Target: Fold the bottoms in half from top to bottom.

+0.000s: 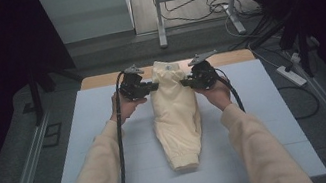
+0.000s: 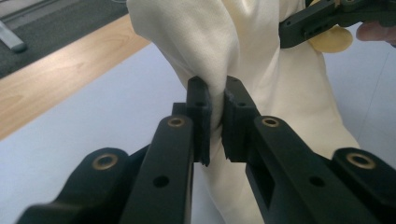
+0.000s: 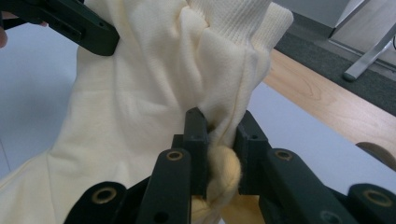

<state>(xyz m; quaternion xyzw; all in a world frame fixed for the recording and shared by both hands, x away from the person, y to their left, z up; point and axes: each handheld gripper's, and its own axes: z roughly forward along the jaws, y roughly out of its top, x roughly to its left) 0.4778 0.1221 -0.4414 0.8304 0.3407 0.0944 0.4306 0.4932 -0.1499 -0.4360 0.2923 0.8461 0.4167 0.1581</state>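
While no brand, label or writing can be read anywhere, a cream garment hangs lifted at its far end above a pale blue mat on a wooden table. The soft, plain fabric has a ribbed band at the raised end and a cuffed, narrow end resting on the mat nearer the person. The left gripper is clamped on a fold of its edge. The right gripper pinches a thick bunch of cloth on the opposite side.
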